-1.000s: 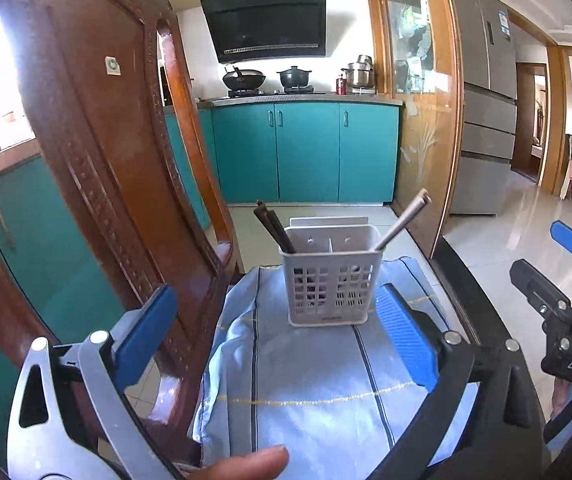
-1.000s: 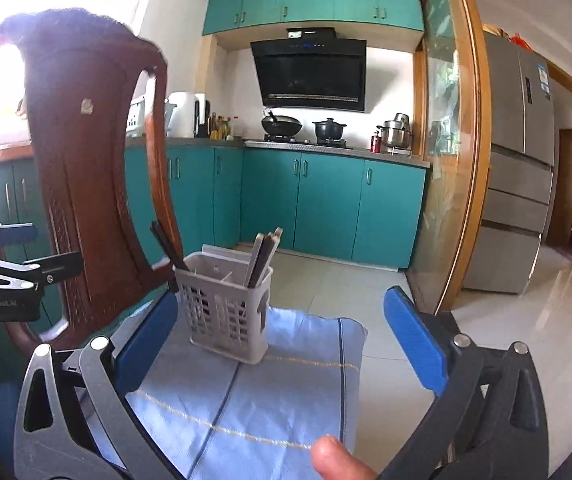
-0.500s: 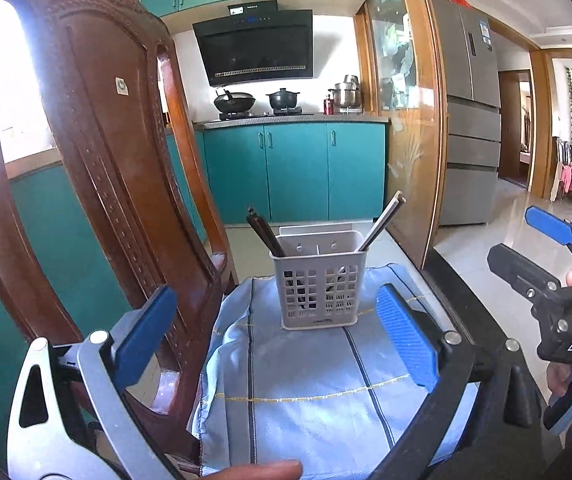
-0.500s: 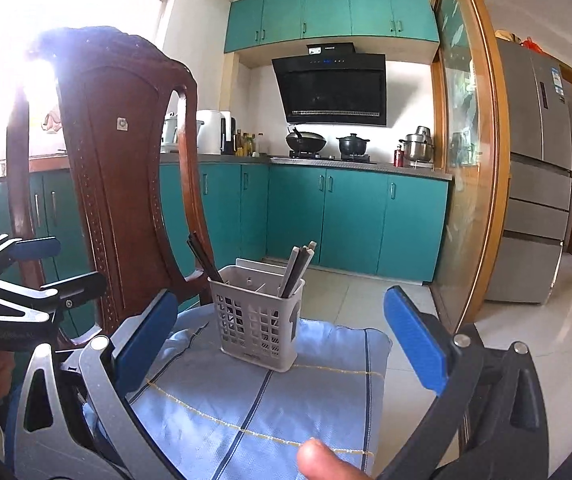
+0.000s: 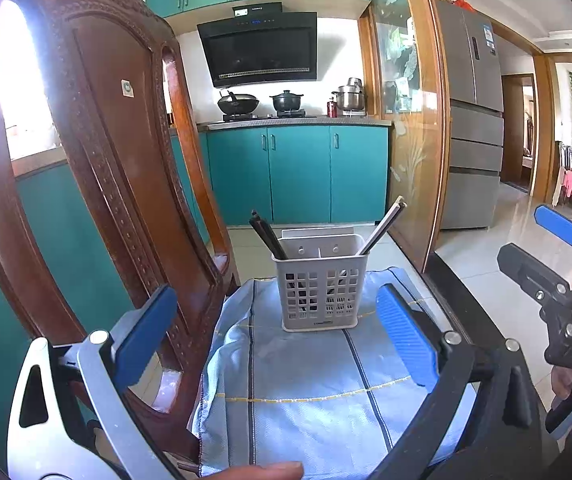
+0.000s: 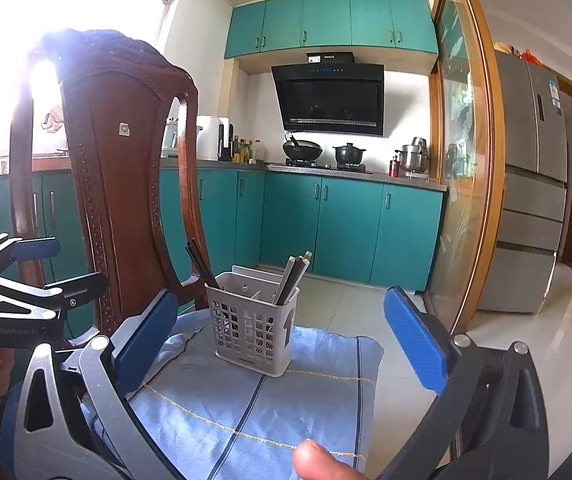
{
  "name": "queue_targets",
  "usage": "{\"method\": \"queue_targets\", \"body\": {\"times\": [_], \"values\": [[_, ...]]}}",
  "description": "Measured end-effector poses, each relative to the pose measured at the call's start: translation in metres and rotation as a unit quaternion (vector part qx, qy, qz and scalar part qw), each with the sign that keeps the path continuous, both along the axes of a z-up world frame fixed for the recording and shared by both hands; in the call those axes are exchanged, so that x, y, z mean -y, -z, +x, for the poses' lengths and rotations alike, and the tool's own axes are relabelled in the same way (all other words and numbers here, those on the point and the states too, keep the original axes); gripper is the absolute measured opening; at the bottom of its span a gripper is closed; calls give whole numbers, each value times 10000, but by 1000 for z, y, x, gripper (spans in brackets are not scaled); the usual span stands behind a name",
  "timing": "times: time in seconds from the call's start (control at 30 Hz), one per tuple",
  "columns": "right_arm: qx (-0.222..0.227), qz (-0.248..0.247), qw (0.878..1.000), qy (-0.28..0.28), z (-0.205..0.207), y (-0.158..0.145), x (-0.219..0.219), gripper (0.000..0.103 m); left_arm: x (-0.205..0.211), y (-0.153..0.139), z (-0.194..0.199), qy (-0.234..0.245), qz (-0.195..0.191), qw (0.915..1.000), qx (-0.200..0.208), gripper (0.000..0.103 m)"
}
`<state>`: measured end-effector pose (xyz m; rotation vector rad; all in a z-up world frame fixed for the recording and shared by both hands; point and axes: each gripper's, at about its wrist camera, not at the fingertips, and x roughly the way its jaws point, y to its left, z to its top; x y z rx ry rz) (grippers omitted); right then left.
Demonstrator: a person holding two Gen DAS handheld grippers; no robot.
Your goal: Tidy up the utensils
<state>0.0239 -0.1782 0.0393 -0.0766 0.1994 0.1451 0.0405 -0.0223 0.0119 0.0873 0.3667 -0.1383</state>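
Left tool (image 5: 273, 332) and right tool (image 6: 281, 340) agape, chopsticks (image 5: 382, 226) in caddy (image 5: 320, 284)

We are in a home kitchen: teal cabinets (image 5: 298, 172), a black range hood (image 5: 259, 46), a wok and pots on the stove (image 5: 261, 114), and a steel refrigerator (image 5: 474, 120).

Teal cabinets (image 5: 298, 172) and black range hood (image 5: 259, 46) seen ahead; carved wooden chair (image 5: 117, 168) left; steel fridge (image 6: 534, 184) right; glossy tile floor (image 6: 558, 328).
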Motion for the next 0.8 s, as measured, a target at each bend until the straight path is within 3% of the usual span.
{"method": "queue_targets", "body": {"times": [0.8], "values": [[96, -160, 9998, -4, -4, -5, -6, 100, 4, -1, -3, 39, -15, 10000, 16, 99]]}}
